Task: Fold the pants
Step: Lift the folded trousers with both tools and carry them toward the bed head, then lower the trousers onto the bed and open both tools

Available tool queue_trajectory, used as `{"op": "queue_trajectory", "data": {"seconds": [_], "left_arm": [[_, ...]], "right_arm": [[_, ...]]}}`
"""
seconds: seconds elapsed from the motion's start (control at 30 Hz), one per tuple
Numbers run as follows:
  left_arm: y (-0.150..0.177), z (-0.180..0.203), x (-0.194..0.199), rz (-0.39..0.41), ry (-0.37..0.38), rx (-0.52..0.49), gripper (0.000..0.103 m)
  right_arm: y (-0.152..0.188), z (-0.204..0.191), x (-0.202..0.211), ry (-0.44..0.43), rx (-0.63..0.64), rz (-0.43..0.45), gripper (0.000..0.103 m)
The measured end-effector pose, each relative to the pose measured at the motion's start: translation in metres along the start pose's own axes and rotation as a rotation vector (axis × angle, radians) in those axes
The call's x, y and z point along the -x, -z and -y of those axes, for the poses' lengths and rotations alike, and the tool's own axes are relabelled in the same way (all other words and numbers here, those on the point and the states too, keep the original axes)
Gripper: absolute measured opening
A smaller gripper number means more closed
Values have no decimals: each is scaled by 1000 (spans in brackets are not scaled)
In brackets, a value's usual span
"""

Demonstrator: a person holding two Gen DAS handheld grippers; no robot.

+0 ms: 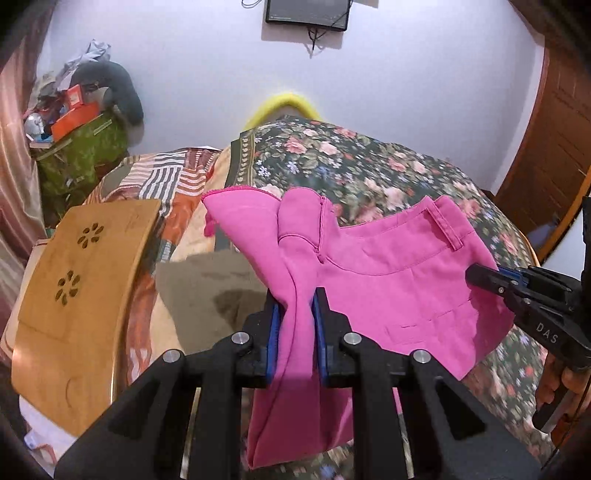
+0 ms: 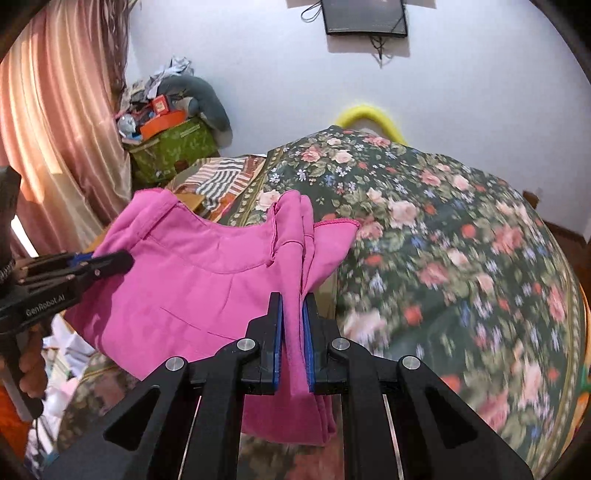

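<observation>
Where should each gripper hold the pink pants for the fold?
Probably as now: the pink pants are pinched at opposite ends of the waistband, the left gripper and right gripper each shut on bunched fabric. The belt loop marks the waist edge. Gripping from both sides keeps the panel spread above the floral bedspread.

A bed (image 2: 461, 258) under a dark floral spread, with a striped patchwork blanket (image 1: 166, 181) and a wooden lap tray (image 1: 77, 280) on it.

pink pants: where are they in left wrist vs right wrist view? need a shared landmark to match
Left wrist: pink pants centre to right, bunched between the left gripper, right gripper on their right edge.
Right wrist: pink pants centre to left, clamped in the right gripper.
Shared landmark: wall screen, top.
</observation>
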State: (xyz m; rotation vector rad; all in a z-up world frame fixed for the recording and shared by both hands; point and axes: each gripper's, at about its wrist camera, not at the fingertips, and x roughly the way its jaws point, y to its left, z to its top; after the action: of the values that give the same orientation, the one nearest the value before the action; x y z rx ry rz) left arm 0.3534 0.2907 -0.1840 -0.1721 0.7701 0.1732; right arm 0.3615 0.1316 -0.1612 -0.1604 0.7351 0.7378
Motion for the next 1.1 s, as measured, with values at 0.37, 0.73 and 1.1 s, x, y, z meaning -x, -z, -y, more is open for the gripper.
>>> {"op": "queue_trajectory", "data": {"seconds": [0.37, 0.73, 1.1], "left_arm": [[15, -36, -116, -125, -104, -61, 19], [45, -78, -119, -171, -139, 13, 47], [53, -71, -19, -136, -149, -8, 46]], "right_arm": [[-6, -5, -100, 33, 77, -160, 9], [22, 11, -85, 70, 80, -230, 18], [15, 1, 11, 100, 51, -129, 38]]}}
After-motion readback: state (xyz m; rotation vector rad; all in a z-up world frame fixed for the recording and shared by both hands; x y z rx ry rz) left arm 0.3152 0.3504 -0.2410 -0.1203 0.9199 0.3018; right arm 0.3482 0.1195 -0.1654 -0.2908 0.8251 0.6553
